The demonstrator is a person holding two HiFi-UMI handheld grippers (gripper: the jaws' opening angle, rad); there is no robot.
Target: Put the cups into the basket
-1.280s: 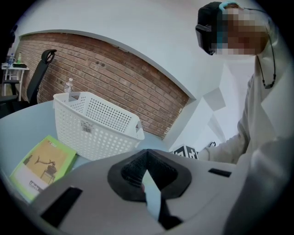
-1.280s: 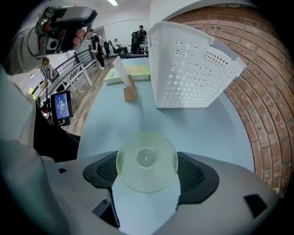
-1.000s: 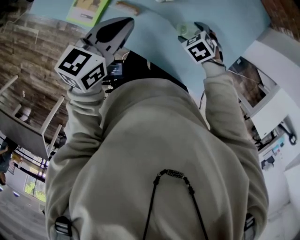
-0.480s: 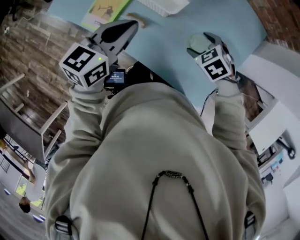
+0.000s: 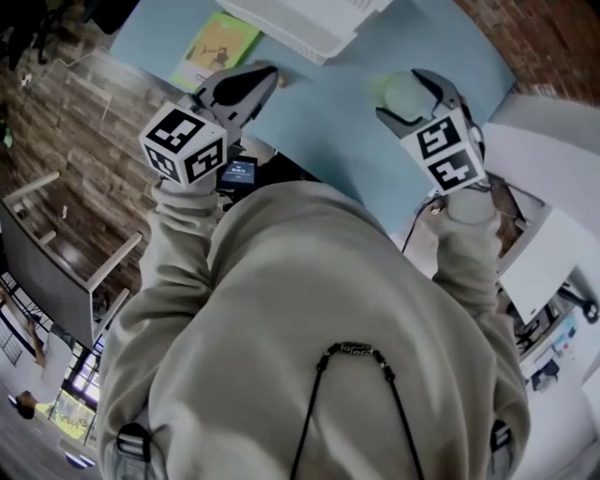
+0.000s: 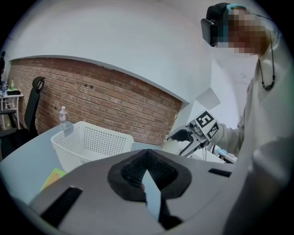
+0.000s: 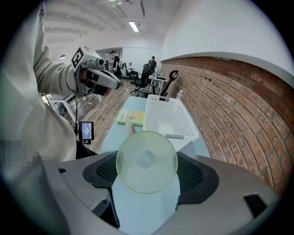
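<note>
Red brick wall point(image 7: 220, 92) is running down the right of the right gripper view, and a light blue table point(image 5: 328, 112) is filling the upper middle of the head view. Across the lower two thirds of that view the person's pale hooded top point(image 5: 309, 319) is taking up most of the frame, with both sleeves reaching up toward the table's near edge. At the top centre a white perforated basket point(image 5: 309, 26) is sitting on the table with its open side up, so a cup can go straight in from above. A green booklet point(image 5: 217, 47) is lying just beside it toward the upper left. The right gripper point(image 5: 412, 89), at the upper right, is pinching a pale green, textured cup point(image 7: 146, 160) across its side wall, one jaw on each side, and its own camera is seeing the cup end-on. Gripping across the wall looks like a way of keeping the cup from slipping while it is being carried. The cup is hanging above the table near the basket but not over it. I judge that the carry is under way and the release is not yet done. The left gripper point(image 5: 255, 79), at the upper left, is hovering over the table's near edge with its jaws pressed together on nothing, seemingly waiting clear of the other gripper's path. A small tan object point(image 7: 131, 129) is lying on the table near the booklet, and I cannot tell what it is.
</note>
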